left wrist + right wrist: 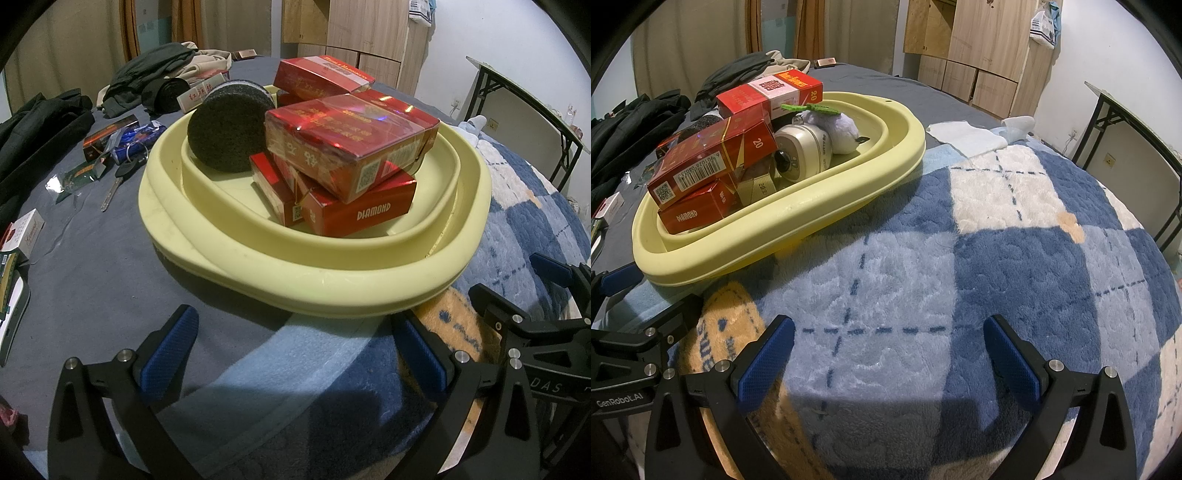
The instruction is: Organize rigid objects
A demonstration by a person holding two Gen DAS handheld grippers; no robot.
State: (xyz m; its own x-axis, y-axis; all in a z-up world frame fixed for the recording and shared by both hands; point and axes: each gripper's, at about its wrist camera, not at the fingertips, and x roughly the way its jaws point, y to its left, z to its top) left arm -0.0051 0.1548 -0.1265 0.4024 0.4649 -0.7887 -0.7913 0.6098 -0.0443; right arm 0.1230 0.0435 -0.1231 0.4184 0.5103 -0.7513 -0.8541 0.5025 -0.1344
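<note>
Several red cigarette boxes [343, 147] sit piled in the yellow basin [258, 258] on the bed [997, 258]. Left gripper [295, 350] and right gripper [890, 354] both wide open, holding nothing. I'd grab loose packs [110, 136] squarely.

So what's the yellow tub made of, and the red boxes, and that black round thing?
The yellow tub looks like soft matte plastic or silicone: thick rounded rim, dull sheen. The red boxes look like cardboard in glossy film that throws reflections. The black round thing seems a coarse, grainy sponge, though I can't be sure.
</note>
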